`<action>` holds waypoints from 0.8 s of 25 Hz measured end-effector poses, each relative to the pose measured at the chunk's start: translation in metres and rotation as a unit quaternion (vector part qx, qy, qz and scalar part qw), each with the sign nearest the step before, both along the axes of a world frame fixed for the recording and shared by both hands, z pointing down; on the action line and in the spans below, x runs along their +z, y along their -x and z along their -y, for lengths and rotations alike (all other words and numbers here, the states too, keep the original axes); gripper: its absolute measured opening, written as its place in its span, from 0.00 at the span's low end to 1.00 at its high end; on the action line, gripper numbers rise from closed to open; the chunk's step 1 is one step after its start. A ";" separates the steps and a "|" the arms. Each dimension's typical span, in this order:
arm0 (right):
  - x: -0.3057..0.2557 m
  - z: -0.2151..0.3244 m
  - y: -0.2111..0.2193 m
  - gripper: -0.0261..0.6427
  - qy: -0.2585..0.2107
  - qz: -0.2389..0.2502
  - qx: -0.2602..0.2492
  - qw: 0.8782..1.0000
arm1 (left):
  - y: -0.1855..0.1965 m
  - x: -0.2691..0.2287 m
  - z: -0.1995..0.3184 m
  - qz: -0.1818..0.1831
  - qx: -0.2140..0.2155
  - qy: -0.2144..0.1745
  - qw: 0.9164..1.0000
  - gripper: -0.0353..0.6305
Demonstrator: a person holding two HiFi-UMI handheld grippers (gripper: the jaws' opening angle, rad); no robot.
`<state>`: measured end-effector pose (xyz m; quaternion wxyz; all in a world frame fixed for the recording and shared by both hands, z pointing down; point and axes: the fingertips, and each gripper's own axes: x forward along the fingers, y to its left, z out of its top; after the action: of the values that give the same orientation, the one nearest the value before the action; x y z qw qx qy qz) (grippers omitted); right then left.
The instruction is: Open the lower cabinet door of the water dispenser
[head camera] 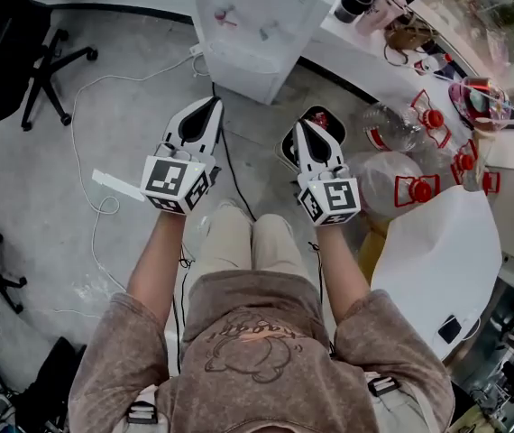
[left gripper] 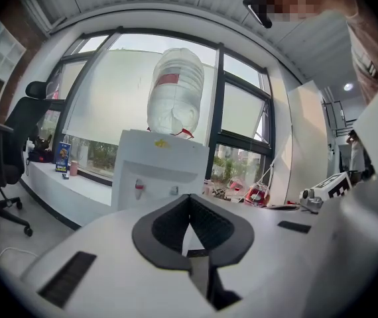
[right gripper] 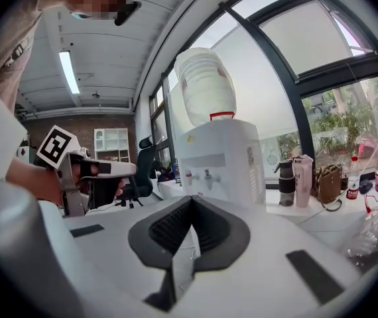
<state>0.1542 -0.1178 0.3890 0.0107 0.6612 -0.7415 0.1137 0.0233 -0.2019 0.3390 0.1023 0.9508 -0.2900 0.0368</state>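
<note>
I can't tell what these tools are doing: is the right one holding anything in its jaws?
No, the right gripper has its jaws closed tip to tip with nothing between them.

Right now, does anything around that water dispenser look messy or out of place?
Clear water jugs with red caps lie tumbled on the floor right of the water dispenser; a loose white cable snakes across the floor left of it.

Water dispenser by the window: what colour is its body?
The water dispenser is plain white, seen best in the right gripper view.
</note>
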 end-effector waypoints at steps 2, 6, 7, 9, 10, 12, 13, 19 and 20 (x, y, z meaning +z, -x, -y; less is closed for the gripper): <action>0.022 0.005 -0.001 0.05 0.000 -0.001 -0.002 1.000 | -0.001 0.022 0.004 0.001 0.000 -0.001 1.000 0.08; 0.062 0.015 -0.002 0.05 -0.003 0.003 0.000 1.000 | -0.005 0.063 0.012 0.006 0.004 -0.004 1.000 0.08; 0.070 0.018 -0.003 0.05 -0.005 0.005 0.000 1.000 | -0.006 0.072 0.013 0.007 0.005 -0.005 1.000 0.08; 0.086 0.022 -0.003 0.05 -0.007 0.005 -0.001 1.000 | -0.008 0.089 0.017 0.005 0.006 -0.004 1.000 0.08; 0.094 0.024 -0.004 0.05 -0.009 0.004 -0.001 1.000 | -0.009 0.097 0.018 0.003 0.007 -0.005 1.000 0.08; 0.109 0.028 -0.006 0.05 -0.013 0.003 0.000 1.000 | -0.013 0.112 0.020 -0.001 0.012 -0.009 1.000 0.08; 0.117 0.031 -0.007 0.05 -0.016 0.003 0.001 1.000 | -0.015 0.119 0.022 -0.002 0.014 -0.013 1.000 0.08; 0.162 0.041 -0.015 0.05 -0.030 0.003 0.001 1.000 | -0.029 0.164 0.030 -0.009 0.022 -0.025 0.999 0.08; 0.169 0.042 -0.016 0.05 -0.034 0.003 0.001 0.999 | -0.031 0.171 0.031 -0.011 0.024 -0.027 0.999 0.08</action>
<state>0.1702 -0.1603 0.5583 -0.0139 0.6615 -0.7443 0.0907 0.0544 -0.2328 0.5097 0.0790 0.9602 -0.2670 0.0215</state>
